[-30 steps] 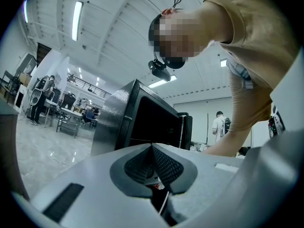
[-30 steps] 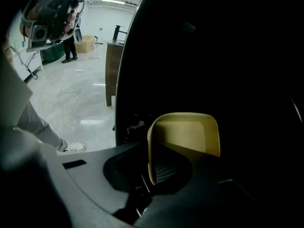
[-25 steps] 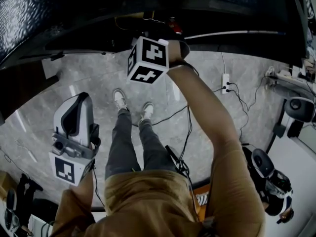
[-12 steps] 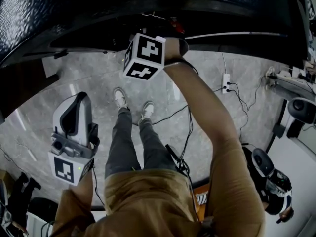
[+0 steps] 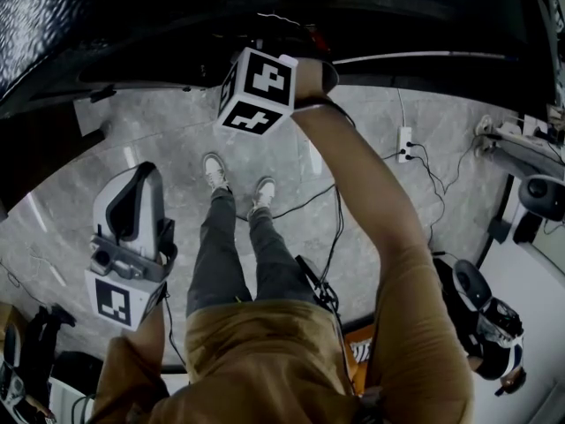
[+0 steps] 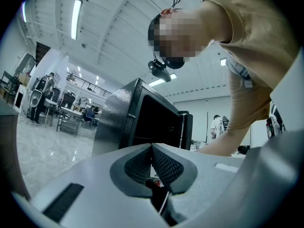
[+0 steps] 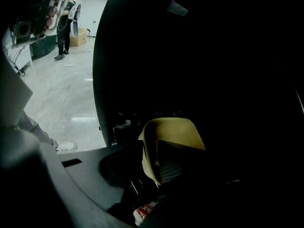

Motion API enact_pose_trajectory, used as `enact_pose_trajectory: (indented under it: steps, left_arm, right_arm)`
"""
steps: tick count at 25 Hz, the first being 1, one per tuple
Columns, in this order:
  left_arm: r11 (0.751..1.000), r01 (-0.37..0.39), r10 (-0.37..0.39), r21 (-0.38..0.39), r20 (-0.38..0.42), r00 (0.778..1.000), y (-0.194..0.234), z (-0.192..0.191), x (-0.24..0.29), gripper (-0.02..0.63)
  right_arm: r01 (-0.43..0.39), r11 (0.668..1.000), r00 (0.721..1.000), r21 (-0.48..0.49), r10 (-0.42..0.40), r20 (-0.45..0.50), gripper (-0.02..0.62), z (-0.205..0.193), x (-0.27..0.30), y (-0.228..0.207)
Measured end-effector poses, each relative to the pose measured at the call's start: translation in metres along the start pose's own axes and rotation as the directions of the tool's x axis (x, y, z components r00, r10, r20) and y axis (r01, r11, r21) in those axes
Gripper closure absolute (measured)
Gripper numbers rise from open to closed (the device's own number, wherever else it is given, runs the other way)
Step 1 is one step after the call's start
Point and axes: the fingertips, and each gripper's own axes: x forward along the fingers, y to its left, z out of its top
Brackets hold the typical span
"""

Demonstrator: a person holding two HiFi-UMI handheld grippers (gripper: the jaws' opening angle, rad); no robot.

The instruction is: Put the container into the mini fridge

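The black mini fridge (image 5: 132, 25) fills the top of the head view with its door open. My right gripper (image 7: 145, 158) reaches down into its dark inside; in the head view only its marker cube (image 5: 256, 91) shows. A pale yellow container (image 7: 166, 129) stands between the right jaws, which have just been opening. One pad (image 7: 171, 163) sits by the container's wall, and the other jaw stands off it. My left gripper (image 5: 139, 184) hangs level at the left, well away from the fridge (image 6: 142, 122). Its jaws (image 6: 152, 147) are shut on nothing.
The person's shoes (image 5: 214, 177) stand on grey marble floor in front of the fridge. A power strip (image 5: 404, 146) and cables lie to the right, and other equipment (image 5: 485, 316) sits at the lower right. More people and tables stand far off in the room.
The right gripper's marker cube has edged slightly up toward the fridge. The left gripper has stayed where it was.
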Motion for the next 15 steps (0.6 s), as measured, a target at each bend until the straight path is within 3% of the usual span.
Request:
enact_pose_trajectory:
  steps: [9,15]
  left_arm:
    - [1.000,0.009,-0.009,-0.002,0.013,1.000,-0.002,0.002,0.000,0.604]
    - [1.000,0.026,-0.026,-0.006,0.027,0.999,-0.004,0.009,0.004,0.604]
  right_arm:
    - [0.026,1.000,1.000,0.000,-0.026,-0.010,0.479,-0.004,-0.008,0.000]
    - [0.045,0.999,0.999,-0.013,-0.046,-0.020,0.529,-0.005,-0.023,-0.006]
